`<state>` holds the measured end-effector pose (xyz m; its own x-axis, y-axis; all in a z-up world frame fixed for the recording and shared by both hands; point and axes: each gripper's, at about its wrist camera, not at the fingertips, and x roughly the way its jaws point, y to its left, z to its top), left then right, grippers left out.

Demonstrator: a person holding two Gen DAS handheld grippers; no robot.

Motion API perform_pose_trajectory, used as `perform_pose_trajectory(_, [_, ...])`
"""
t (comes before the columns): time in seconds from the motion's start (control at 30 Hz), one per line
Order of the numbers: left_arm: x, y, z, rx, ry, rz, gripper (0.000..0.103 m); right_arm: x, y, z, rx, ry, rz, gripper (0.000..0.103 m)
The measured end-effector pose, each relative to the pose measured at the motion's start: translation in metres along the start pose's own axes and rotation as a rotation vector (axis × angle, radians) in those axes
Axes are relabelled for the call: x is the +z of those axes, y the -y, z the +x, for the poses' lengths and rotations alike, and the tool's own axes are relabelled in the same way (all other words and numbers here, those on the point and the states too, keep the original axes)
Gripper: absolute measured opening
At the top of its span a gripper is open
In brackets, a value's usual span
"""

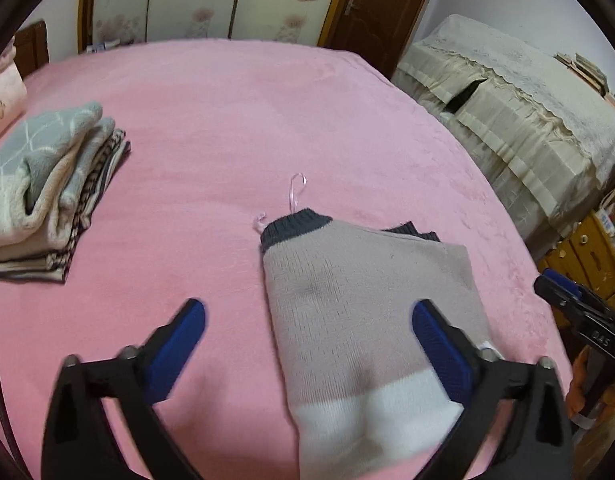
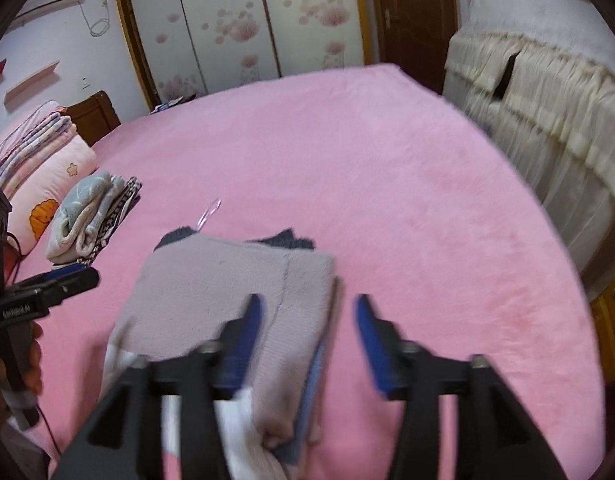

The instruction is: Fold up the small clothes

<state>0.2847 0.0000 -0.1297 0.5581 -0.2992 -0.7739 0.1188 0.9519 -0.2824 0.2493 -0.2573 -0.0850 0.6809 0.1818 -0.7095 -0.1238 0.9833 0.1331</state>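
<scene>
Folding looks to be in its middle step: one small sweater point(image 1: 367, 300) lies on the pink bed cover point(image 1: 227, 120), already doubled lengthwise into a long strip, its white hem end nearest the person and its dark collar end farther off. The left gripper point(image 1: 307, 340) hangs just above the near part of the sweater with its jaws wide apart and nothing between them; one blue finger is over the knit, the other over bare cover. The right gripper point(image 2: 307, 332) also stands apart and empty, one finger over the sweater's right edge, the other over the cover beside it. The next move probably calls for each gripper to pinch a near corner of the white hem and carry it toward the collar, keeping the layers stacked so the blue lining at the edge does not slip out. A thin pink hanger loop point(image 1: 295, 192) pokes out beyond the collar. Farther left sits one pile of folded clothes point(image 1: 47, 192), seemingly three or four pieces. Beyond it lie a pillow point(image 2: 55, 176) and, behind, one wardrobe point(image 2: 267, 24) with flowered doors.
</scene>
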Motion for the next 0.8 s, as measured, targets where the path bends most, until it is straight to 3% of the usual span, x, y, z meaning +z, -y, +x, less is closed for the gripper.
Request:
perform_pose_trajectory(0.07, [0.002, -0.003, -0.006, 0.001, -0.027, -0.004, 0.103, 0.004, 0.002, -0.015, 0.033, 0.002, -0.009, 0.066])
perform_pose_trajectory(0.17, [0.003, -0.009, -0.011, -0.051, -0.074, -0.009, 0.103, 0.008, 0.007, -0.029, 0.047, -0.004, 0.006, 0.081])
perform_pose_trajectory(0.3, [-0.001, -0.013, -0.005, -0.107, -0.126, -0.009, 0.103, 0.008, 0.016, -0.029, 0.117, -0.046, 0.030, 0.083])
perform_pose_trajectory(0.47, [-0.014, -0.020, 0.024, -0.197, -0.193, -0.081, 0.103, -0.006, 0.033, 0.007, 0.205, -0.152, 0.099, 0.083])
perform_pose_trajectory(0.63, [-0.036, -0.029, 0.070, -0.346, -0.266, -0.146, 0.103, -0.035, 0.052, 0.064, 0.326, -0.273, 0.235, 0.083])
perform_pose_trajectory(0.8, [-0.051, -0.042, 0.105, -0.458, -0.290, -0.247, 0.102, -0.054, 0.062, 0.105, 0.436, -0.327, 0.347, 0.083])
